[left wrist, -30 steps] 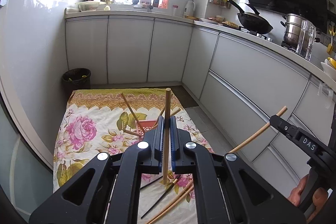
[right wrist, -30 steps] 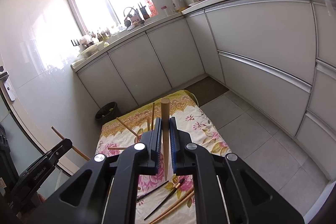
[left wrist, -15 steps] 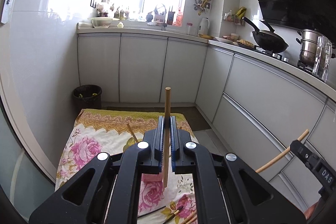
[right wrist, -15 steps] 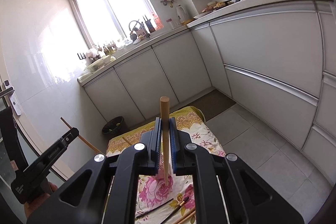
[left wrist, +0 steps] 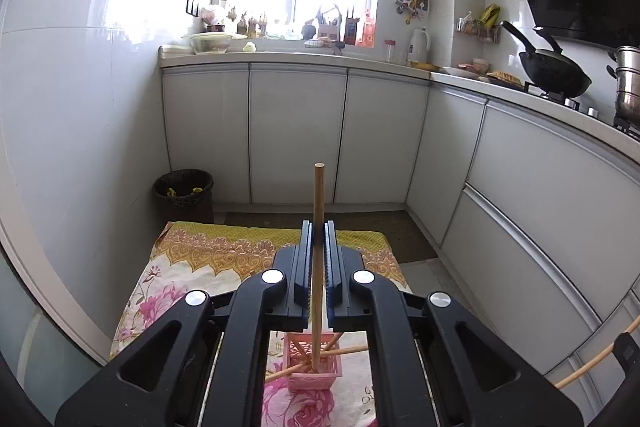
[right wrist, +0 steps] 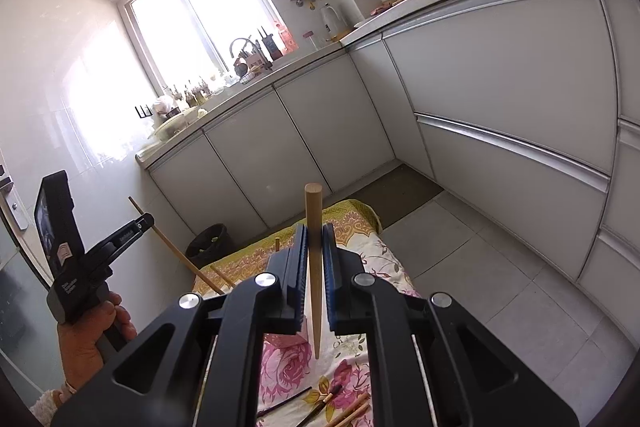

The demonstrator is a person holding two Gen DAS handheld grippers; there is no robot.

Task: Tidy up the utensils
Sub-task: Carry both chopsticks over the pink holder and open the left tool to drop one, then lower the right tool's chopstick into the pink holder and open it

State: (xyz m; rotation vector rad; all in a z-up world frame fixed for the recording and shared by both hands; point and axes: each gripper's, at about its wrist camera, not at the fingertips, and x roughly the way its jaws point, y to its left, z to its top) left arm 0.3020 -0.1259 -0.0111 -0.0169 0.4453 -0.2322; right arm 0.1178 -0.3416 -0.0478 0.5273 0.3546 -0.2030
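Left gripper [left wrist: 318, 239] clamps one wooden chopstick [left wrist: 318, 211] upright, lower tip over the pink basket [left wrist: 316, 373]. Right gripper [right wrist: 315, 243] pinches a second chopstick [right wrist: 313, 223] above the floral cloth [right wrist: 360, 243].

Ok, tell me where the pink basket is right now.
In the left wrist view, the pink basket sits on the floral cloth just below the left claw, with several chopsticks already leaning in it.

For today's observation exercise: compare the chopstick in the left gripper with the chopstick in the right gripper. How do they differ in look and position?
The left gripper's chopstick looks slim and even along its length, while the right gripper's chopstick looks thicker on top and tapers to a point. The left one's lower end hangs over the pink basket; the right one's tip hangs over the floral cloth. Both are light wood, upright, clamped between shut jaws.
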